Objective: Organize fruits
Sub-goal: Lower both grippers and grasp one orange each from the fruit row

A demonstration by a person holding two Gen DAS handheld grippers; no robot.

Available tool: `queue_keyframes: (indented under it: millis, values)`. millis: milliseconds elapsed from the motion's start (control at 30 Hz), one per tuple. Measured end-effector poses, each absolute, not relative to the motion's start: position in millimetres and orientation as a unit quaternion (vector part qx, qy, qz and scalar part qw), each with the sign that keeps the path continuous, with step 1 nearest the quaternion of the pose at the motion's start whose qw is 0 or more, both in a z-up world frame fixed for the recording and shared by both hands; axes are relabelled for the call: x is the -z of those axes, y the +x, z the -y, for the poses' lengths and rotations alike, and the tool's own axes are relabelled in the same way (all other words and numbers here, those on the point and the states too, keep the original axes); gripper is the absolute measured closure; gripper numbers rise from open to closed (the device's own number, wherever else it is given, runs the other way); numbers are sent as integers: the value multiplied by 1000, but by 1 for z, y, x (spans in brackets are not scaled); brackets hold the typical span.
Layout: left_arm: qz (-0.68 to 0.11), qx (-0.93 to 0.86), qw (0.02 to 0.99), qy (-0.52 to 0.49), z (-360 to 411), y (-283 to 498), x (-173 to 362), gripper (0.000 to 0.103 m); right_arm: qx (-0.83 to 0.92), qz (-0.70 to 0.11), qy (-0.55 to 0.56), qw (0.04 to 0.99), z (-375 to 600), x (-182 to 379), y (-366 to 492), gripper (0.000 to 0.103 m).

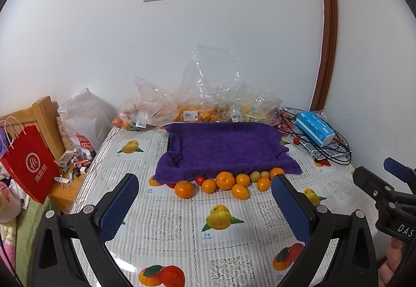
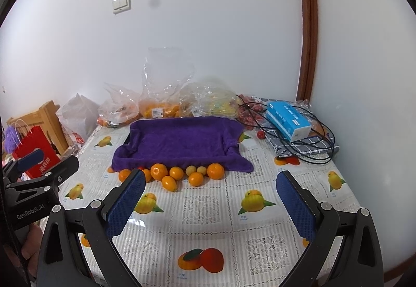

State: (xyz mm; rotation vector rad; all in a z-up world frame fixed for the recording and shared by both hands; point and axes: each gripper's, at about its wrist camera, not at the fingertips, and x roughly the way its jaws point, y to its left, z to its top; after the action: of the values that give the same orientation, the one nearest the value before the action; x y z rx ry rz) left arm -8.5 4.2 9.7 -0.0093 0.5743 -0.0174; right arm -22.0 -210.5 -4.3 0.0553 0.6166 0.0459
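Your left gripper (image 1: 205,198) and right gripper (image 2: 210,196) hover with jaws spread wide, gripping nothing; oranges (image 1: 225,180) line the purple towel's (image 1: 223,149) front edge on the worktop (image 1: 169,222).

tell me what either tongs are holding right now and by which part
Nothing. Both the left tongs and right tongs are open and empty; the oranges lie untouched on the table.

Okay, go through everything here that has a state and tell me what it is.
left gripper: jaws open, empty.
right gripper: jaws open, empty.
purple towel tray: empty.
loose oranges: on the table against the tray's front edge.
plastic bags: holding fruit, tops open.
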Motion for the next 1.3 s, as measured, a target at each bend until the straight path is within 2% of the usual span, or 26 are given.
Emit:
queue_keyframes:
  millis: [433,800,1033,1200,1300]
  values:
    - [-293,-5,956,-7,-13,24,11,0,-24,-315,22,949,204,19,5,3]
    - [-349,-29,936,-27,-44,71,74,3,-19,-347,11,937,210,75,57,7]
    - [-394,-34,918,-33,-64,100,114,6,-23,-406,34,913,217,134,98,29]
    - [-394,-28,918,-38,-75,112,130,6,-41,-433,61,898,219,159,127,39]
    - [-397,-25,917,-39,-80,118,138,6,-41,-436,53,898,215,171,146,39]
